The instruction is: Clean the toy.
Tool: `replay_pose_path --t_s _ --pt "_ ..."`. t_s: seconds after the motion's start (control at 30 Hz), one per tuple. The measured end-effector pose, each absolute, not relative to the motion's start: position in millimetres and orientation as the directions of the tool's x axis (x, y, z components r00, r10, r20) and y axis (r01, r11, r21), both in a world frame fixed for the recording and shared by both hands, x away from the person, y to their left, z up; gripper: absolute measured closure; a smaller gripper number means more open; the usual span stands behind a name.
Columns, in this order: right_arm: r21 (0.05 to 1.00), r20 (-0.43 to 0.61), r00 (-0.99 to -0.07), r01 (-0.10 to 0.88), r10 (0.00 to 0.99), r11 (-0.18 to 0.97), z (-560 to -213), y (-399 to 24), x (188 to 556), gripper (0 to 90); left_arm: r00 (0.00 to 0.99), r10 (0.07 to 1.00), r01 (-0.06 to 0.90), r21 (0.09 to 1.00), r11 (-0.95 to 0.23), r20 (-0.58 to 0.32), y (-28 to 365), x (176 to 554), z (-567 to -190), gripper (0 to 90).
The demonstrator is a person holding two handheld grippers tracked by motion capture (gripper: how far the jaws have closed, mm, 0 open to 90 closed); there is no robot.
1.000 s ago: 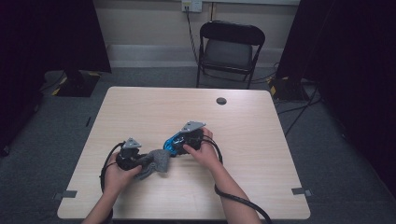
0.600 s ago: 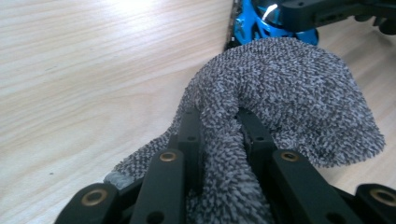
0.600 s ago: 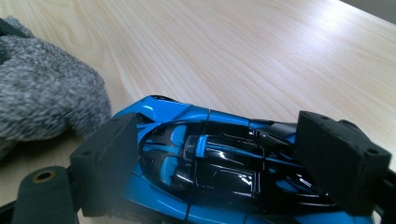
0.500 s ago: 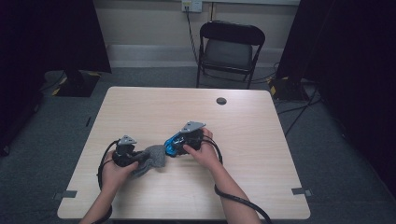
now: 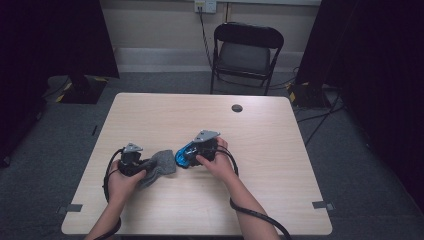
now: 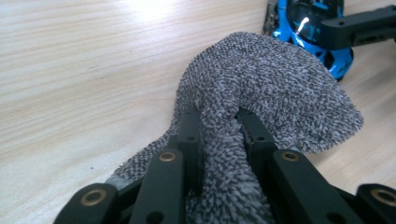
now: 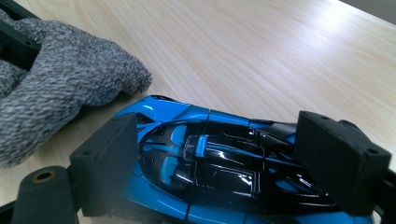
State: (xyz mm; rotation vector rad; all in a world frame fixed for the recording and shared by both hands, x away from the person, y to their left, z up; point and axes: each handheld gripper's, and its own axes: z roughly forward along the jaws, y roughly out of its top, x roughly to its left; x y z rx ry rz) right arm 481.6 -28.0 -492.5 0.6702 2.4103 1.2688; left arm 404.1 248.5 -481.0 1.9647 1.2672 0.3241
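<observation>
The left gripper (image 6: pixel 219 135) has its jaws clenched on a fold of the grey fuzzy knitted cloth (image 6: pixel 271 88), which bulges up between them and rests on the pale wooden bench (image 5: pixel 200 120). At the cloth's two o'clock in the high view, the right gripper (image 7: pixel 224 163) clamps the glossy blue-and-black toy racing car (image 7: pixel 205 158) nose to tail, just beside the cloth.

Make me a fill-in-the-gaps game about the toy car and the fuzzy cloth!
1. The left gripper pinches a fuzzy cloth whose colour is ____.
2. The right gripper is shut on a toy car that is black and ____.
3. Behind the table stands a black folding ____.
4. The car rests on a tabletop made of light ____.

Missing words: grey; blue; chair; wood
</observation>
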Motion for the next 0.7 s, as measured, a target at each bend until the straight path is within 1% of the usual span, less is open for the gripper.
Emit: replay_pose_path --t_s 0.07,0.13,0.2,0.27,0.33,0.5,0.7 --pt "0.834 -0.073 -0.833 0.25 0.548 0.491 -492.5 -28.1 481.6 13.7 0.477 0.859 0.66 0.721 -0.209 -0.188 250.3 404.4 -481.4 72.5" --pt "0.835 -0.073 -0.833 0.249 0.548 0.491 -492.6 -28.1 481.6 13.7 0.5 0.841 0.658 0.723 -0.213 -0.208 251.9 405.0 -483.1 69.5" --pt "0.835 -0.074 -0.833 0.249 0.548 0.491 -492.7 -28.2 481.5 13.7 0.528 0.82 0.652 0.724 -0.224 -0.221 253.8 405.2 -484.2 64.5" --pt "0.837 -0.074 -0.833 0.247 0.548 0.489 -492.9 -28.2 481.4 13.7 0.551 0.806 0.634 0.737 -0.235 -0.217 254.1 403.8 -483.9 58.5" --pt "0.837 -0.074 -0.833 0.247 0.548 0.489 -492.9 -28.2 481.4 13.7 0.571 0.797 0.617 0.744 -0.258 -0.197 254.6 402.5 -482.3 55.1" --pt "0.837 -0.073 -0.833 0.247 0.548 0.488 -493.0 -28.1 481.3 13.7 0.596 0.784 0.597 0.749 -0.286 -0.175 255.1 400.1 -479.2 55.4" --pt "0.836 -0.074 -0.834 0.246 0.546 0.49 -492.9 -28.3 481.4 13.7 0.631 0.759 0.59 0.736 -0.332 -0.164 254.2 397.4 -482.6 58.1"
